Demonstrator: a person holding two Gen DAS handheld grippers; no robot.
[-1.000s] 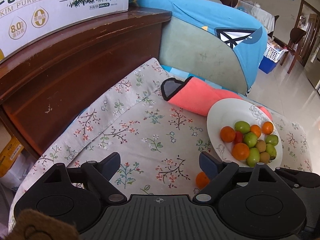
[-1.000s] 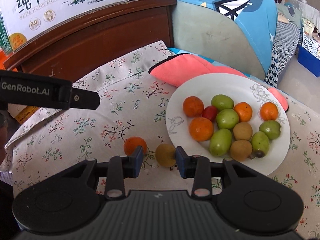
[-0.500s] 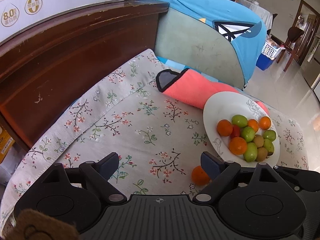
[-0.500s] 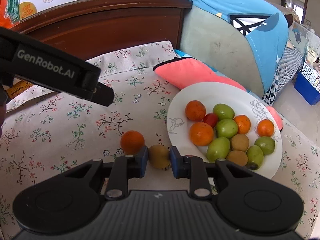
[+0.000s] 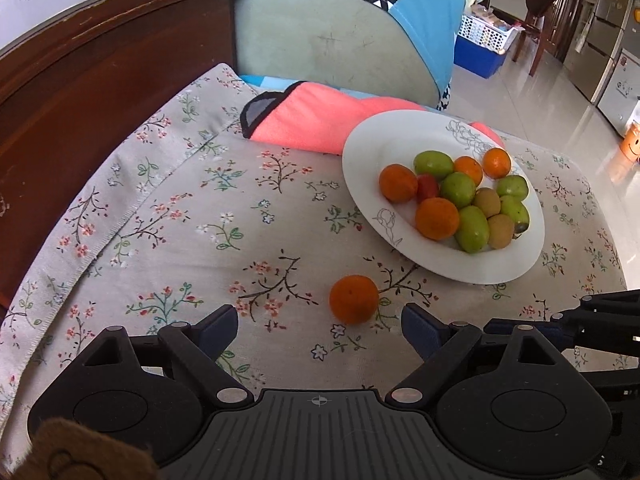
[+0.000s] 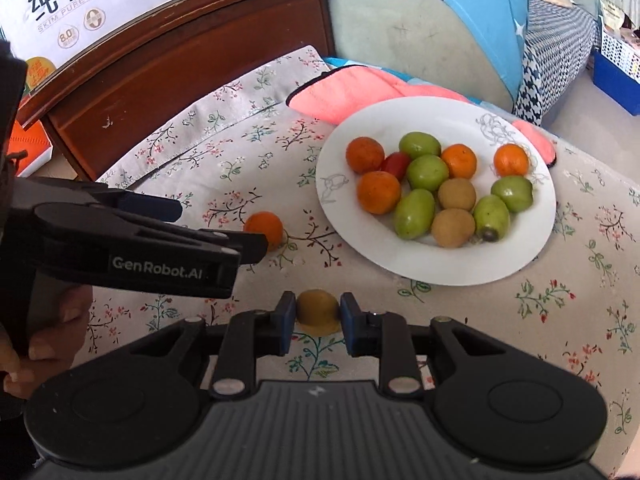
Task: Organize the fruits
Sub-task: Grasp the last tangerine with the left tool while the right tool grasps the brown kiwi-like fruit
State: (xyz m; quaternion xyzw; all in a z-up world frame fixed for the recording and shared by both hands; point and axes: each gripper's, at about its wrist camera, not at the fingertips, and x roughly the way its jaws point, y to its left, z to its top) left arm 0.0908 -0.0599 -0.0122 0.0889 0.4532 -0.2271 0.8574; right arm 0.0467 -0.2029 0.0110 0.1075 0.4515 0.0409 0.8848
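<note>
A white plate (image 5: 368, 152) (image 6: 532, 240) on the floral cloth holds several oranges, green fruits and brown fruits. One loose orange (image 5: 353, 299) (image 6: 264, 227) lies on the cloth in front of the plate. My left gripper (image 5: 320, 326) is open, just behind that orange, with the orange between its fingers' line. My right gripper (image 6: 317, 322) is shut on a small brown fruit (image 6: 317, 311), held near the cloth in front of the plate. The left gripper also shows in the right wrist view (image 6: 176, 216) at the left.
A pink cloth (image 5: 308, 120) lies behind the plate. A dark wooden headboard (image 5: 100, 72) runs along the left with a milk carton box (image 6: 80, 4) on top. A chair with a blue garment (image 5: 400, 12) stands behind.
My left gripper has swung right and forward toward the loose orange. My right gripper closed on the brown fruit and has lifted back with it.
</note>
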